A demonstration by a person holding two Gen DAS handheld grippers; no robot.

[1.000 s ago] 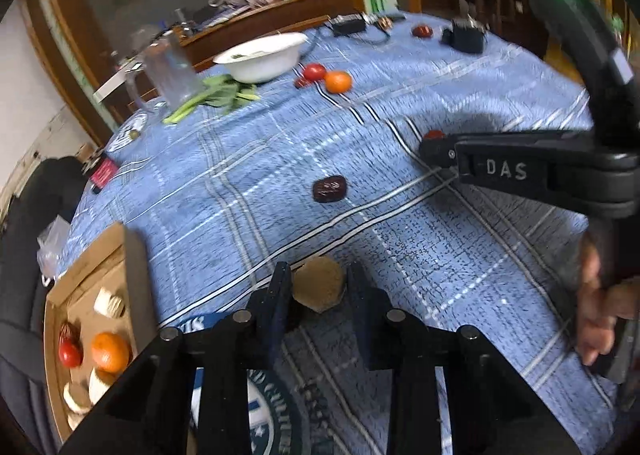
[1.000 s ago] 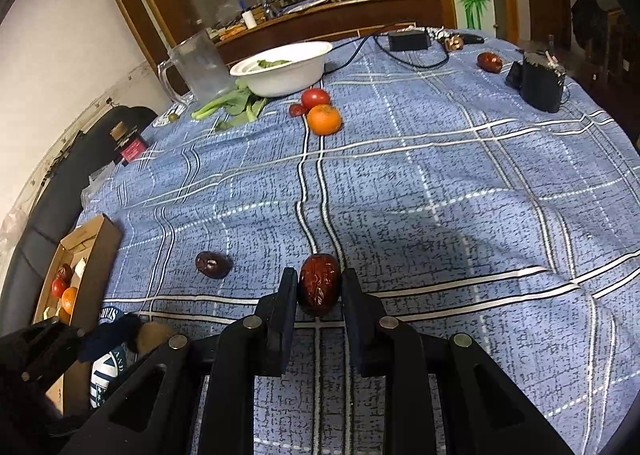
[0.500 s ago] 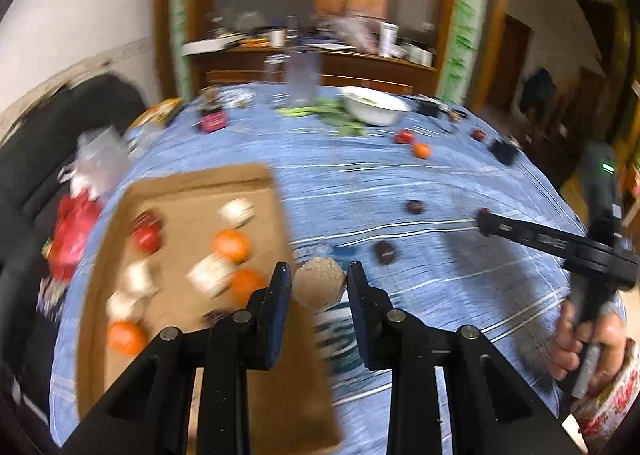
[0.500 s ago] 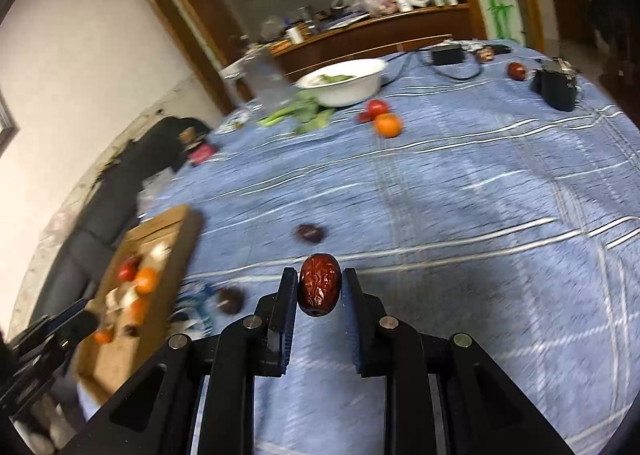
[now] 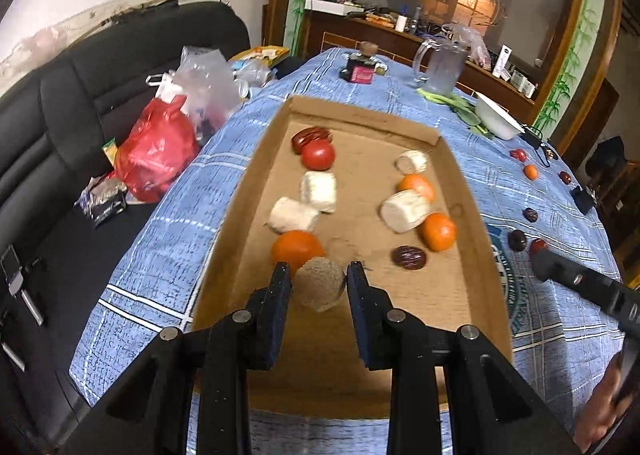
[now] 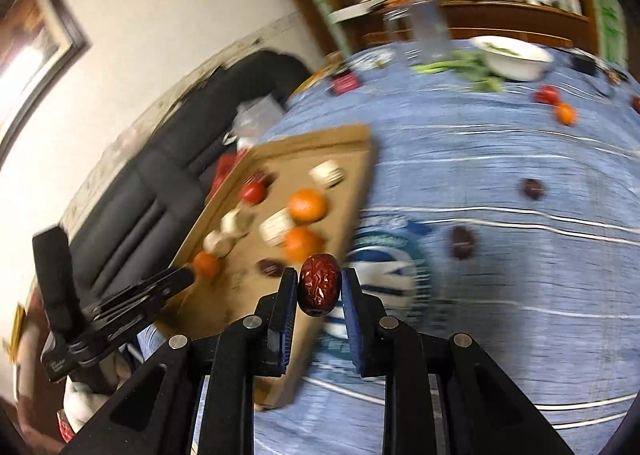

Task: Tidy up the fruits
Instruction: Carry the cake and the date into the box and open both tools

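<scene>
Reading "DAS", the left gripper (image 6: 188,275) handle shows beside cardboard tray (image 6: 360,135).

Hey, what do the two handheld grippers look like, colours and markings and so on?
Both grippers, left and right, are matte black, with two flat fingers faced in dark blue pads and round silver pivot pins. From the right wrist view, the left one's body carries small white lettering, too blurred to read.

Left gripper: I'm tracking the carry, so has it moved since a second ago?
Yes. The left gripper, shut on the brown fruit, has gone from above the blue tablecloth to over the cardboard tray.
</scene>
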